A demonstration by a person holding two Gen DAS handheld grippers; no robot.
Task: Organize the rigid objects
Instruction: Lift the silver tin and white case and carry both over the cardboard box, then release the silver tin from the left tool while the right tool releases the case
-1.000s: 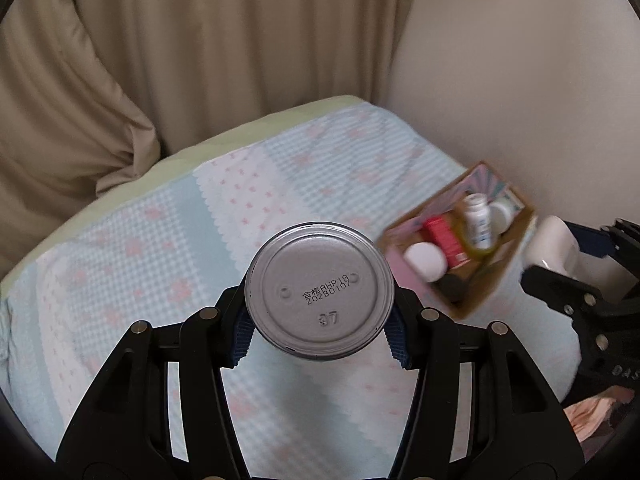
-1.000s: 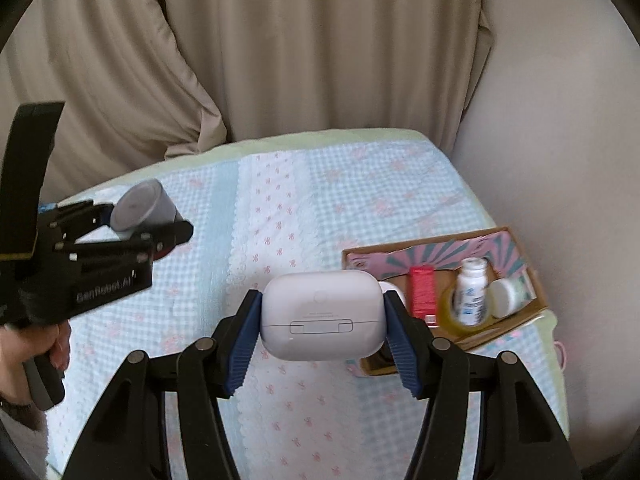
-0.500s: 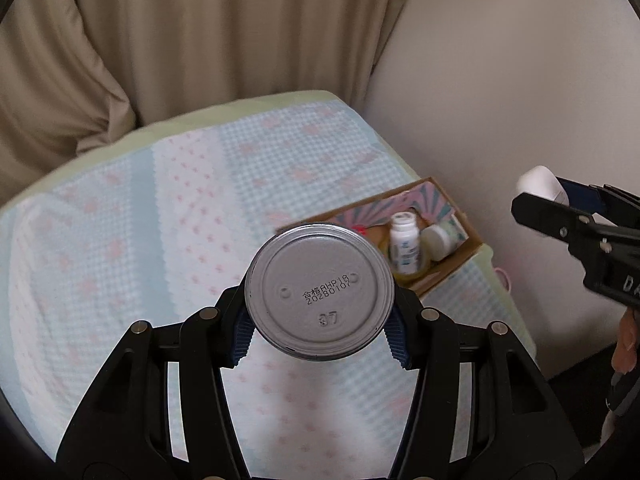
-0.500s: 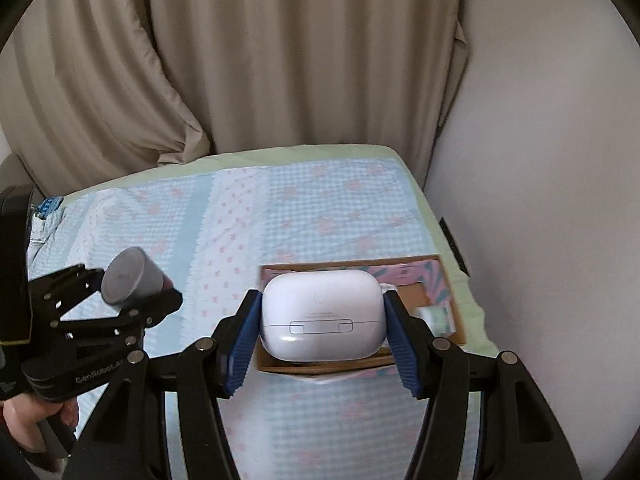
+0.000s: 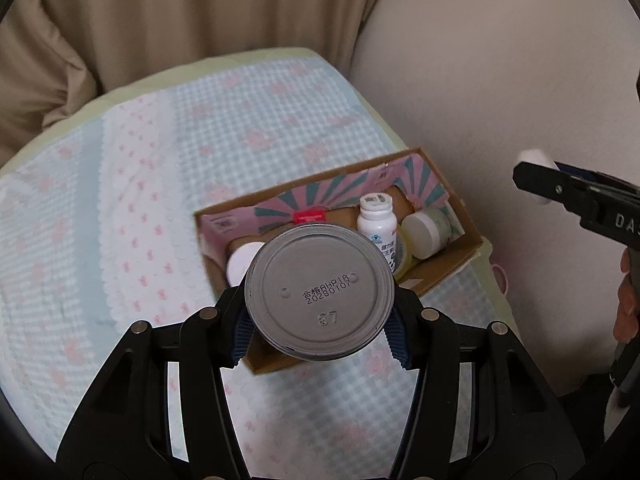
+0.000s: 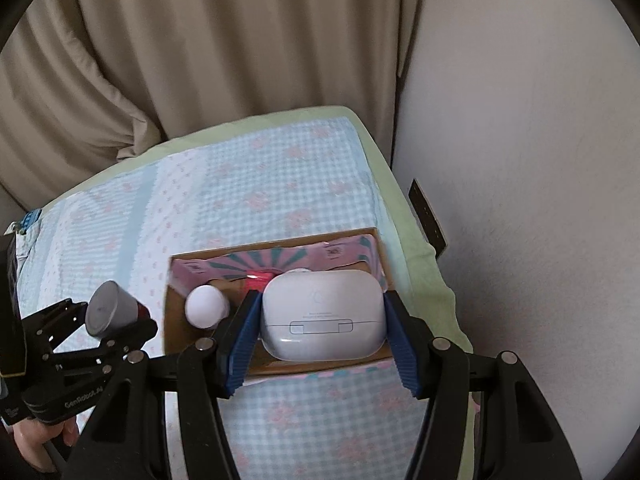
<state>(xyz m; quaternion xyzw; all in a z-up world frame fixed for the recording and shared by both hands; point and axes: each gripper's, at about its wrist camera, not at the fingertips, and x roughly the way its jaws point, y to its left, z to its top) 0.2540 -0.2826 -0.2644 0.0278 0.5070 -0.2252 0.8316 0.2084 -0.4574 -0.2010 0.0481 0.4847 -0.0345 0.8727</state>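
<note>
My left gripper (image 5: pixel 320 336) is shut on a grey metal can (image 5: pixel 319 294), its stamped bottom facing the camera, held above the near left part of a cardboard box (image 5: pixel 448 272). My right gripper (image 6: pixel 320 344) is shut on a white earbud case (image 6: pixel 322 314) and holds it over the right half of the same box (image 6: pixel 176 312). In the box stand a white pill bottle (image 5: pixel 376 216), a white-lidded jar (image 5: pixel 424 232), a red item (image 5: pixel 308 216) and a white round lid (image 6: pixel 205 305). The left gripper with the can (image 6: pixel 110 308) shows at the left of the right wrist view.
The box sits near the right edge of a bed with a blue checked, pink-flowered cover (image 5: pixel 140 200). A pale wall (image 6: pixel 520 160) runs along the bed's right side. Beige curtains (image 5: pixel 180 20) hang behind the bed's far edge.
Both grippers have swung right and closer to the box. The can now hangs over the box's near left part, and the earbud case now hangs over its right half.
</note>
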